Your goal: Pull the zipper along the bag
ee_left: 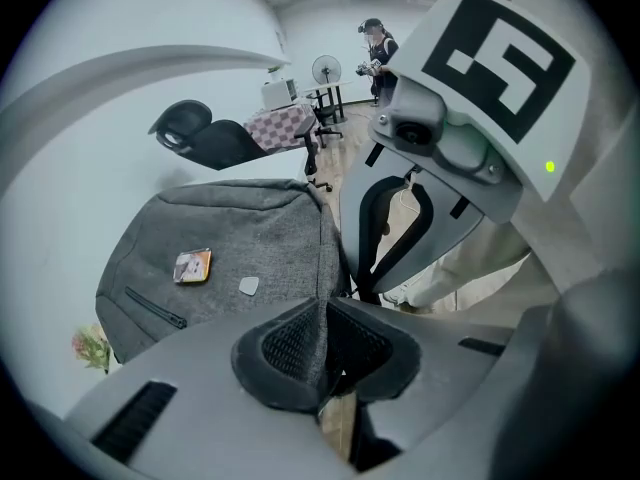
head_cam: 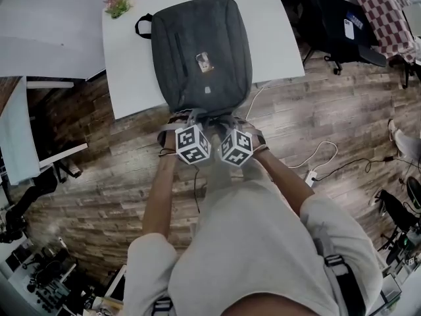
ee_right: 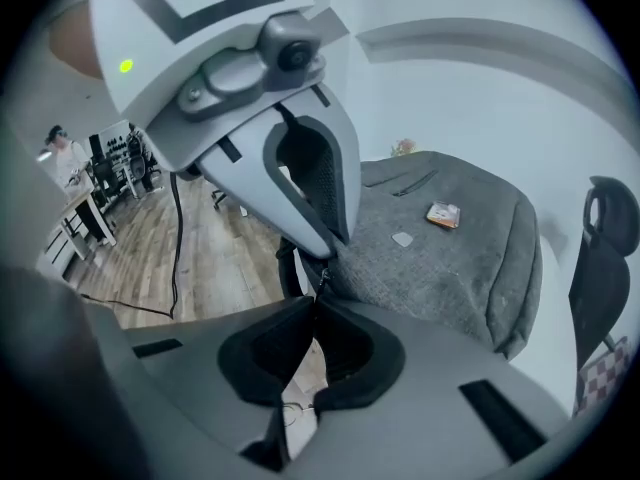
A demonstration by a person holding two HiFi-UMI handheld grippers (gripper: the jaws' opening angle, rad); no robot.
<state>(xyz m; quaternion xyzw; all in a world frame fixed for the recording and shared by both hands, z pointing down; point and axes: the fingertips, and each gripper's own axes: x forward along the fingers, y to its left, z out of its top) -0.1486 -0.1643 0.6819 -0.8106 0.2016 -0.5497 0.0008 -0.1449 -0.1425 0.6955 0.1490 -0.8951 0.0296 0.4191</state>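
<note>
The left gripper (ee_left: 326,308) was clamped on a fold of grey fabric at the near edge of the bag (head_cam: 200,51). The right gripper (ee_right: 315,303), jaws almost together, pinched what looked like the zipper pull (ee_right: 321,279) (small, dark, hard to read). The bag lay flat on the white table (head_cam: 125,58). The pull seemed barely begun, with most of the track left.

Place: we take this for an office or lab workroom.
Furniture: we see white worktops (head_cam: 128,78) and black swivel chairs (head_cam: 332,18).
Floor: wood planks (head_cam: 99,189), with a corded power strip (head_cam: 310,177) lying on them.
Far end: we spot a standing fan (ee_left: 325,69) and a person (ee_left: 378,43) by cluttered desks.
</note>
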